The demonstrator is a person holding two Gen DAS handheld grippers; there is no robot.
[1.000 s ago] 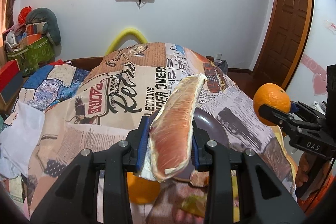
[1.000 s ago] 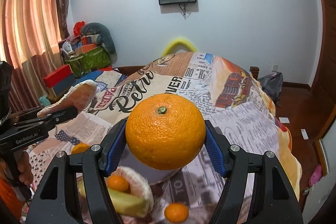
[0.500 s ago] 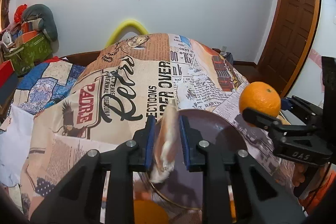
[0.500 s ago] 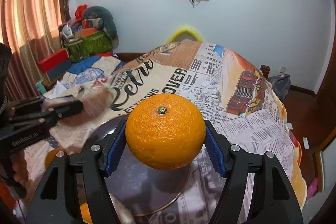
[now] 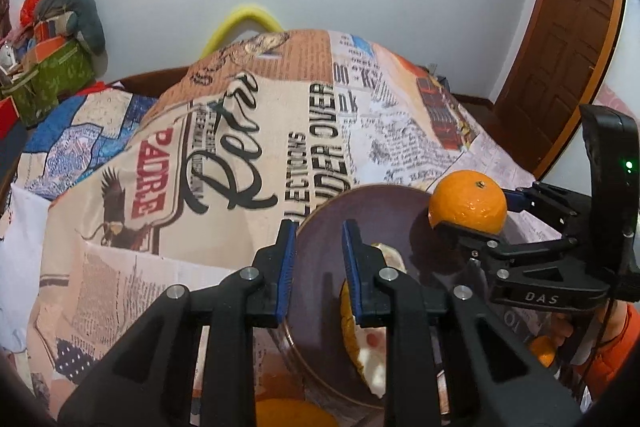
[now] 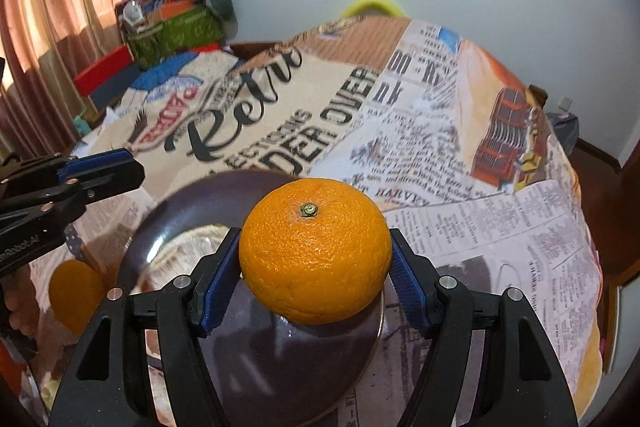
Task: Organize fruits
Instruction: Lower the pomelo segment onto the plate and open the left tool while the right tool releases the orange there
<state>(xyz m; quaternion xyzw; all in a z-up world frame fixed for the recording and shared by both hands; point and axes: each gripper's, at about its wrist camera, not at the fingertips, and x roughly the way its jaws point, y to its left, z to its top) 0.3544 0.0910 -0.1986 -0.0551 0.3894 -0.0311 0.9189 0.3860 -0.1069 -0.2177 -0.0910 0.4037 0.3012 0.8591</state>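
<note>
Now your right claw (image 6: 316, 267) clamps the orange (image 6: 315, 250) above the plate (image 6: 256, 367). Your left claw (image 5: 318, 259) hangs parted and empty over the plate's left edge, the fruit slice (image 5: 370, 343) lying just below its right finger.

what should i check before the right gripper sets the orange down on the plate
1. Right gripper shut firmly on the orange: ok.
2. Orange over the purple plate: ok.
3. Left gripper empty, open: ok.
4. Left gripper clear of the drop spot: not ok, it hangs over the plate's left part.
5. Room beside the pomelo slice lying on the plate: cannot tell, fingers hide much of it.
6. Height above the plate: cannot tell.
</note>
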